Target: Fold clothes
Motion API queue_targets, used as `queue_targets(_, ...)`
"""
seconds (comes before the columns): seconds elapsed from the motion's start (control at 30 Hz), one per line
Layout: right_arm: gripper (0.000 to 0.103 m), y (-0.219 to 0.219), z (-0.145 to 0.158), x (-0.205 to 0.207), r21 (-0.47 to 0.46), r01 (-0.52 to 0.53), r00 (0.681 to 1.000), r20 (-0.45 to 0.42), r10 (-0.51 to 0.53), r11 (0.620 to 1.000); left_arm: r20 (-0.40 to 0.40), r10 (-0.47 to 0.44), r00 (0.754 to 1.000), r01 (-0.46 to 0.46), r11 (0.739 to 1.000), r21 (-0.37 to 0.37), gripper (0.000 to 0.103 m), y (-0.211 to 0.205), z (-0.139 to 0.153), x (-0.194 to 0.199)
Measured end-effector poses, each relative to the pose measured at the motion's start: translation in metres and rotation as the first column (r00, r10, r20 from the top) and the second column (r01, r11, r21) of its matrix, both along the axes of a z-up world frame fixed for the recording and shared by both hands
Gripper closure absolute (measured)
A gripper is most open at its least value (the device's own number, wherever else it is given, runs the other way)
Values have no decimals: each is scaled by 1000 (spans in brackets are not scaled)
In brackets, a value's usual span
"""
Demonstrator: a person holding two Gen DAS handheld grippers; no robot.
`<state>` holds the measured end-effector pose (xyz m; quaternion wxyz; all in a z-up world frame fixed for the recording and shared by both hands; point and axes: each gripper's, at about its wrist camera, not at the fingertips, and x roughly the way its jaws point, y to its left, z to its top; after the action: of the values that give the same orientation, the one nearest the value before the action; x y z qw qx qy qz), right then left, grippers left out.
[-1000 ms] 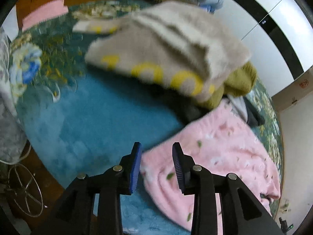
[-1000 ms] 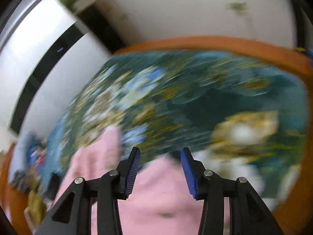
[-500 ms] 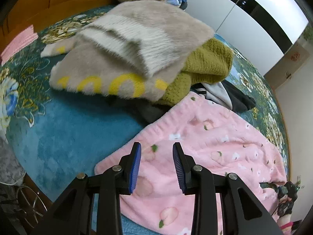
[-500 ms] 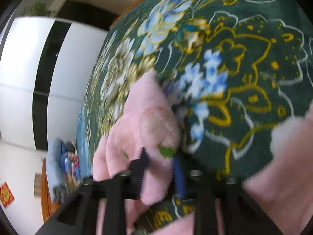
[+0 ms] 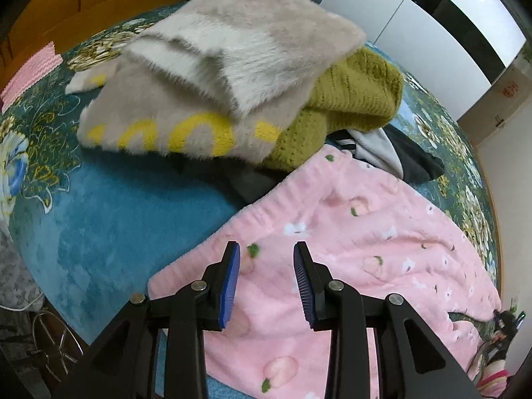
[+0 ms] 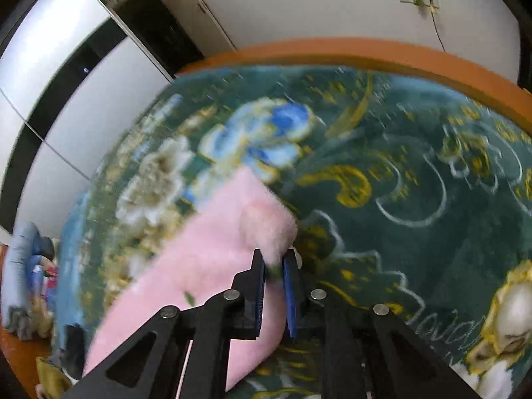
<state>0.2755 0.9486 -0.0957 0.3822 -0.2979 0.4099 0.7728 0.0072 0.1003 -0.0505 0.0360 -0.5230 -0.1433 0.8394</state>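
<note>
Here the right gripper (image 6: 274, 267) pinches a fluffy corner of the pink garment (image 6: 212, 246), its jaws having just been closing onto the cloth, which bunches up between the blue pads. Beyond that corner the floral bed cover (image 6: 415, 173) lies bare out to the orange bed edge (image 6: 332, 50), giving open room ahead and to the right. The gripper tilts steeply down toward the bed. The left gripper (image 5: 266, 252) hovers with its jaws spread and nothing between them, above the near hem of the same garment (image 5: 365, 232), which lies flat across the cover. To its left is plain blue cover (image 5: 116, 216); farther off a beige sweater (image 5: 216, 76) is heaped on an olive knit (image 5: 359, 89), with dark clothes (image 5: 415, 159) beside them.
</note>
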Motion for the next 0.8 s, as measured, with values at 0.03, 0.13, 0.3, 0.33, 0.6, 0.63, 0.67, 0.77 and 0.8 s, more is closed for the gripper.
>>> queue_targets(0.03,84,0,-1,5,-2,6,1000,-10,-6,1000,-5,5,1000,-5,1000,0,69,-2,2,2)
queue_targets(0.13,58,-3,11,18,15,31,999,-32,-30,999,-6,27,1000,-27,999,23,69,-12,4,5)
queue_targets(0.3,45,-22,54,21,94,6,997,-74,1,996,-4,52,999,-52,996,78,69,-30,4,13)
queue_targets(0.33,42,-31,63,23,106,-14,997,-77,22,994,-4,59,998,-59,994,91,69,-34,3,15)
queue_targets(0.6,36,-95,70,20,76,-200,978,-38,203,977,59,132,989,-141,973,181,68,-77,-22,41)
queue_targets(0.63,36,-103,68,20,66,-219,975,-33,221,974,71,137,988,-148,970,194,68,-81,-27,45)
queue_targets(0.67,36,-111,65,22,55,-233,972,-27,234,971,83,137,987,-152,966,208,67,-84,-32,48)
queue_targets(0.77,35,-125,55,29,28,-258,965,-36,259,966,115,122,986,-148,956,254,60,-87,-46,54)
queue_targets(0.8,34,-129,53,33,21,-263,964,-45,264,965,122,116,986,-147,949,280,60,-87,-50,55)
